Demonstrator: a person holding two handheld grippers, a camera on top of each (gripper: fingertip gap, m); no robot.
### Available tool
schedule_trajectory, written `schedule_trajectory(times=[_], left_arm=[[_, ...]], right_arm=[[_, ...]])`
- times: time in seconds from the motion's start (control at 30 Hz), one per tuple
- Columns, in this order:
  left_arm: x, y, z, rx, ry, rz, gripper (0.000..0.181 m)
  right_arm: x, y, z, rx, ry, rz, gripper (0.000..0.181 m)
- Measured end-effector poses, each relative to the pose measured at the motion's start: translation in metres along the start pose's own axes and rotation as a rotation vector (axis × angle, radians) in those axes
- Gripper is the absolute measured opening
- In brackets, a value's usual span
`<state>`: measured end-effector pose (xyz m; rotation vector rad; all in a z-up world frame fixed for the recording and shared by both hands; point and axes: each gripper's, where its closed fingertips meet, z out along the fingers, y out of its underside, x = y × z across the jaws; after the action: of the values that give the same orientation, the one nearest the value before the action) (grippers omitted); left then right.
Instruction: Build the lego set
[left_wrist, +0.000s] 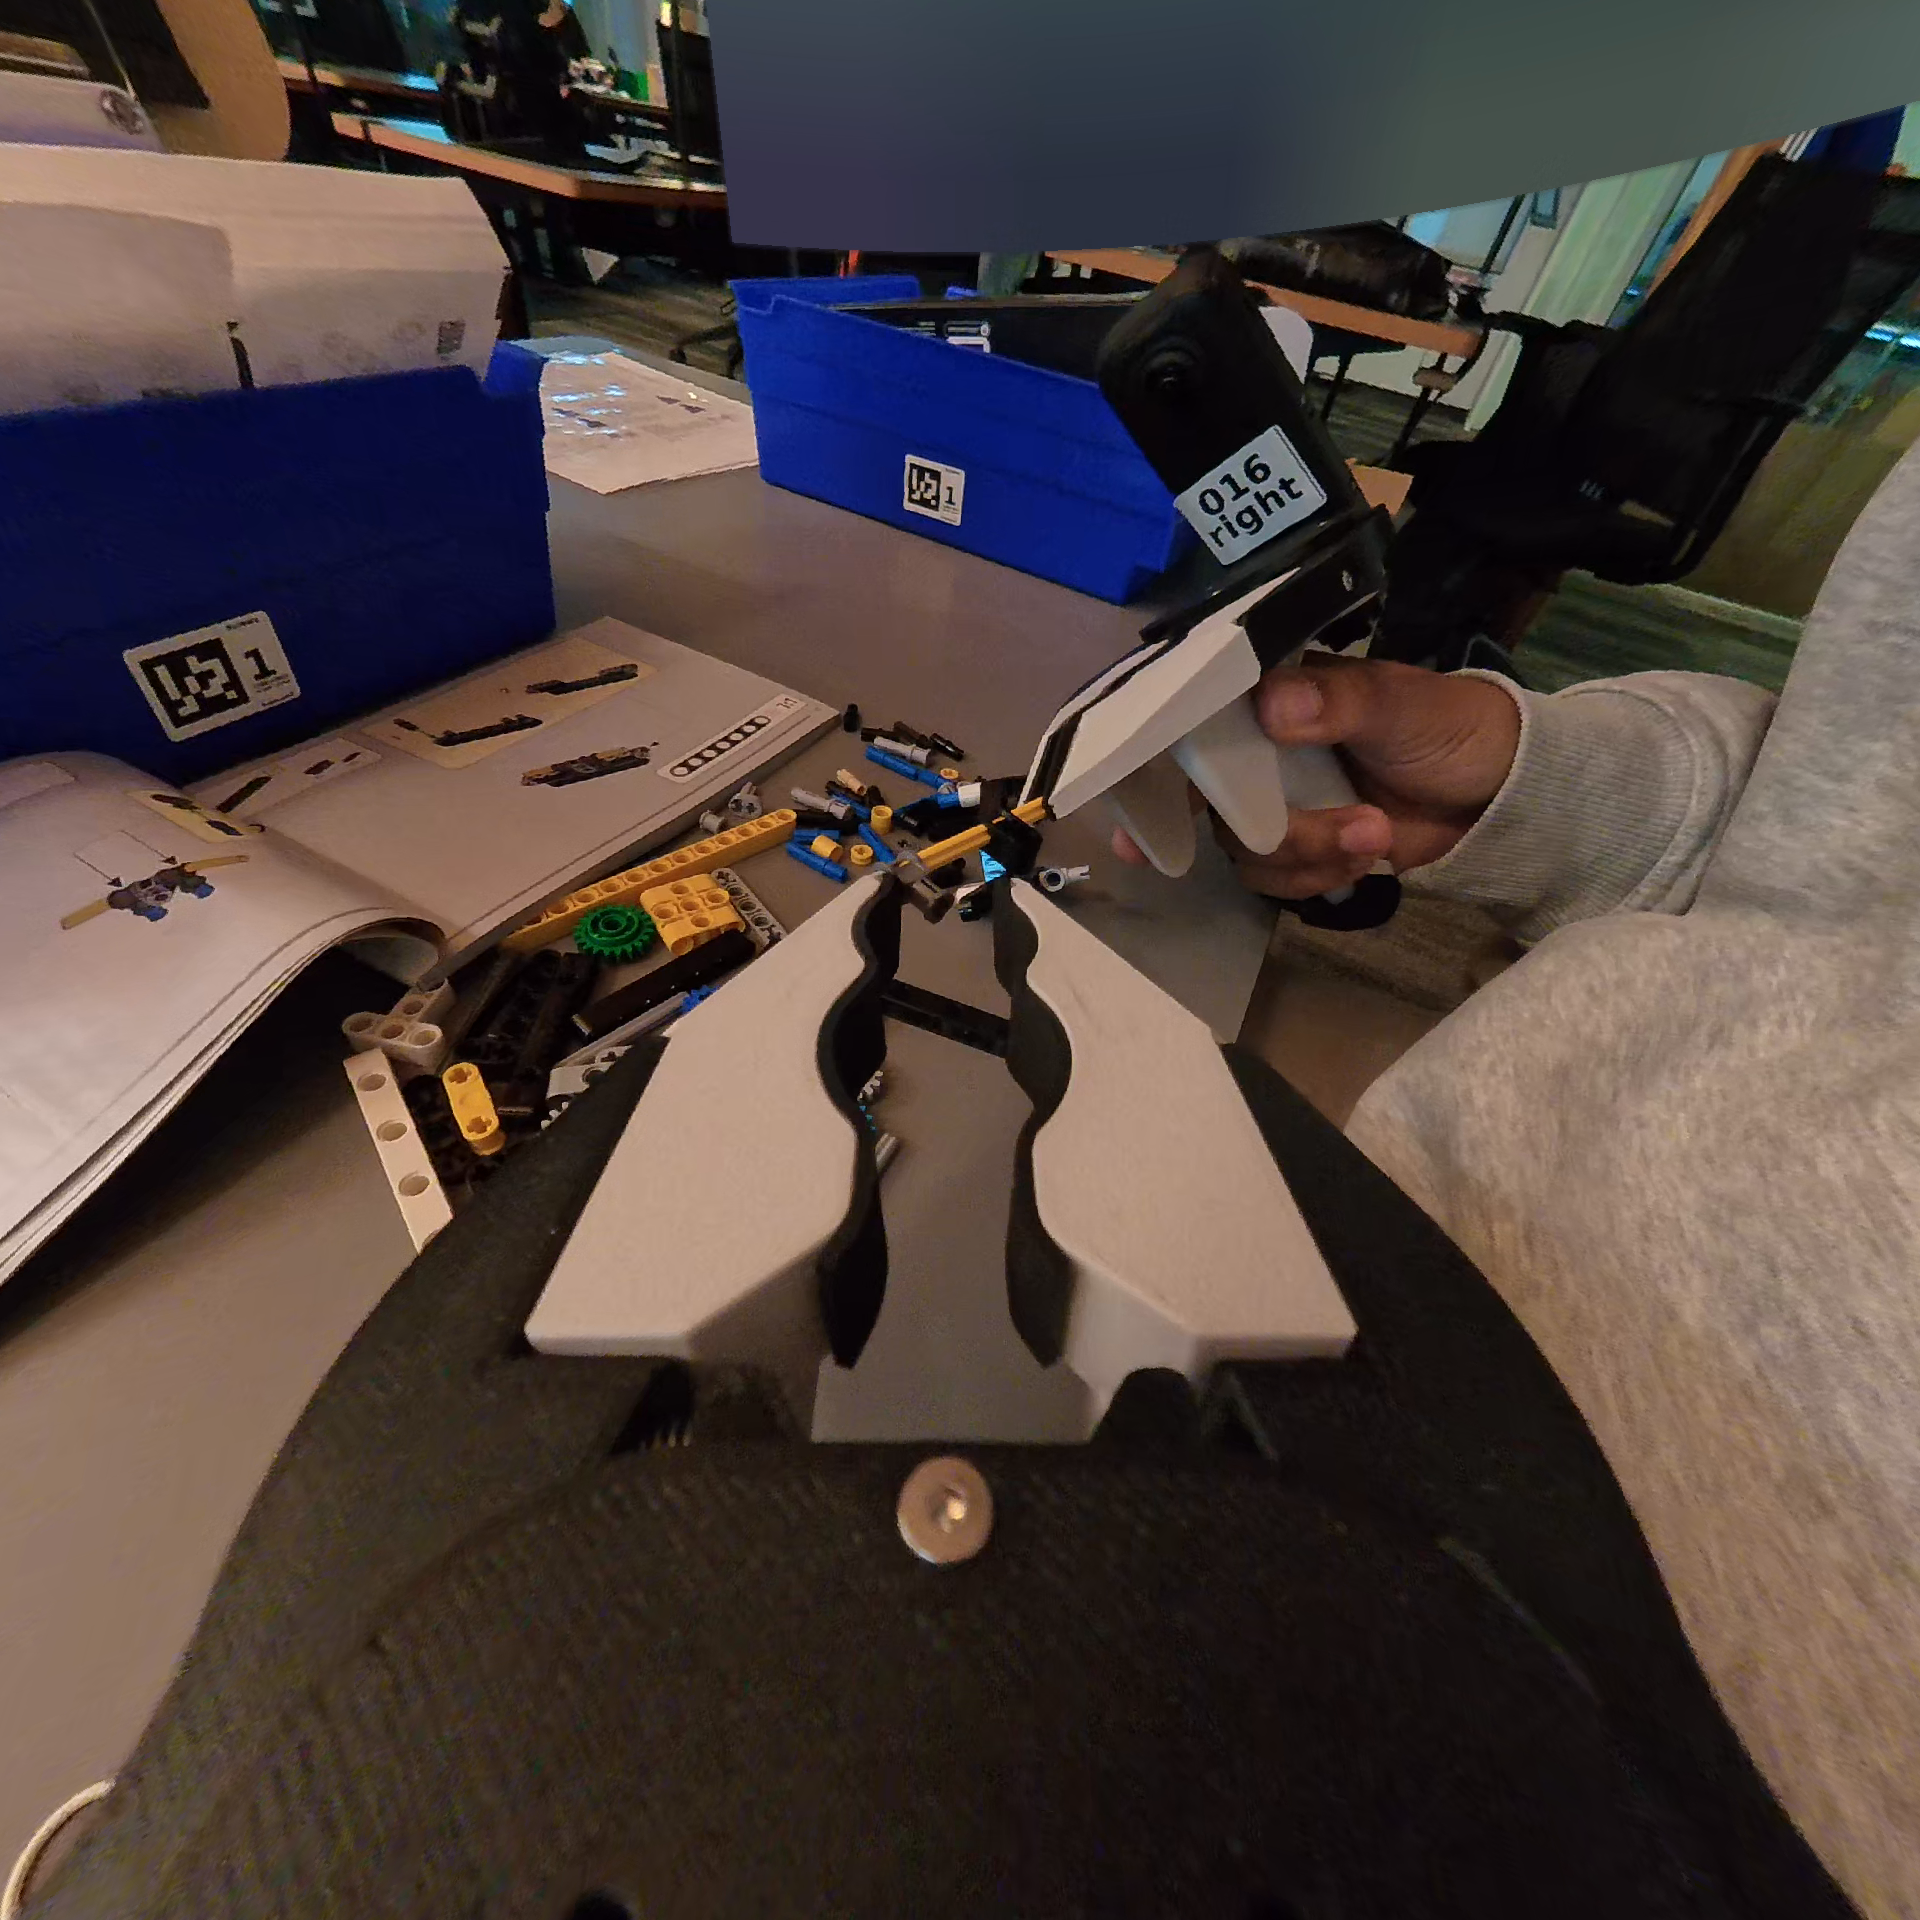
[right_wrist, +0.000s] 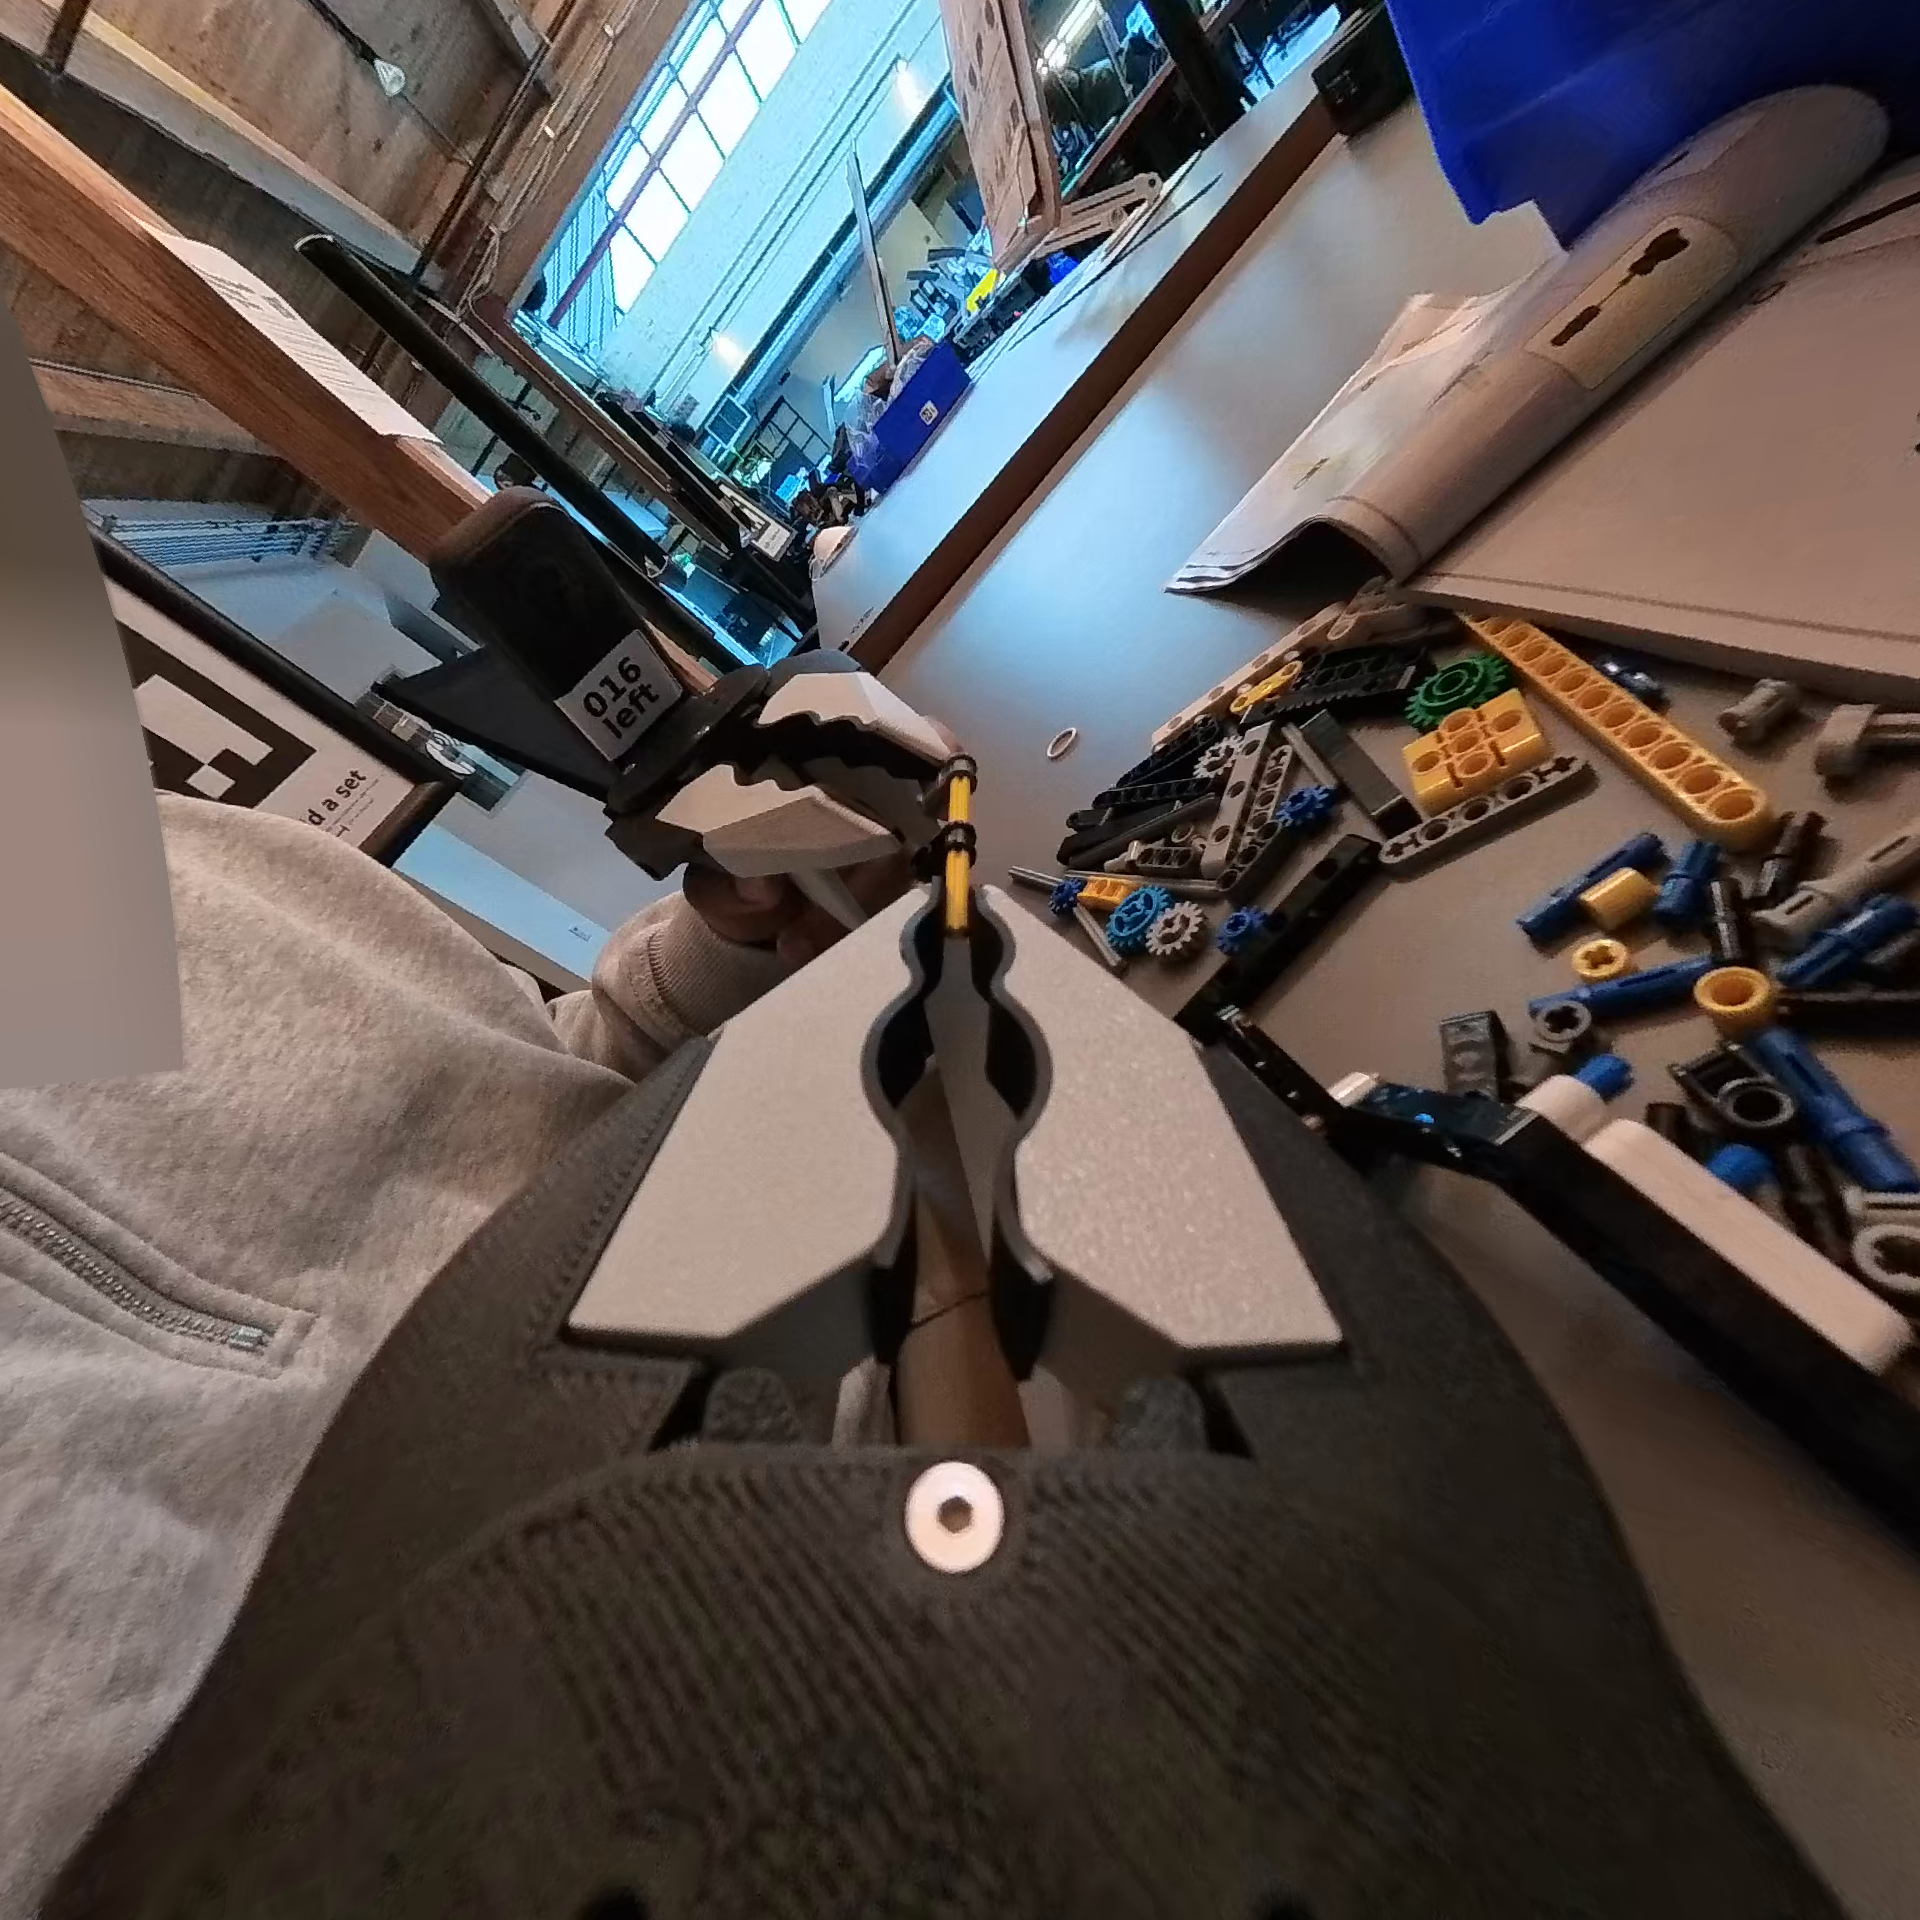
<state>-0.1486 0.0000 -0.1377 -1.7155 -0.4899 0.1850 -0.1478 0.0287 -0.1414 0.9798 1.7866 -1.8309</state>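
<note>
My right gripper (right_wrist: 954, 909) is shut on a thin yellow axle (right_wrist: 961, 868) and holds it above the table. The axle carries a black bush and a grey end piece (right_wrist: 962, 771). My left gripper (left_wrist: 948, 888) is open, with its tips on either side of the grey end piece (left_wrist: 925, 883); the piece sits close to the left fingertip. The right gripper (left_wrist: 1039, 812) shows in the left wrist view, held by a hand. The left gripper (right_wrist: 930, 774) shows in the right wrist view at the axle's far end.
Loose parts lie on the grey table: a long yellow beam (left_wrist: 665, 862), a green gear (left_wrist: 613, 930), black beams and blue pins (right_wrist: 1662, 883). An open instruction booklet (left_wrist: 416, 790) and two blue bins (left_wrist: 260, 540) (left_wrist: 935, 416) stand behind. A black-and-white part (right_wrist: 1662, 1226) lies near the right gripper. Both grippers' tips are close together, under 4 cm apart. Both grippers' tips are roughly 12 cm from the green gear (left_wrist: 613, 930). Seen from the right wrist view (right_wrist: 1442, 689) as well.
</note>
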Motion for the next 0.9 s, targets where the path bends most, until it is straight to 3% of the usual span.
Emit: schedule_trajectory(times=[0.27, 0.53, 0.9], left_arm=[[-0.004, 0.001, 0.001, -0.006, -0.022, -0.01, 0.017], [-0.019, 0.0, 0.0, 0.001, -0.085, -0.089, 0.034], [-0.013, 0.0, 0.007, -0.006, -0.116, -0.033, 0.053]], right_arm=[[0.001, -0.002, 0.0, 0.01, 0.006, -0.002, 0.002], [0.006, -0.004, -0.001, 0.017, 0.065, -0.055, 0.002], [0.005, -0.005, 0.006, 0.042, 0.12, -0.103, 0.002]])
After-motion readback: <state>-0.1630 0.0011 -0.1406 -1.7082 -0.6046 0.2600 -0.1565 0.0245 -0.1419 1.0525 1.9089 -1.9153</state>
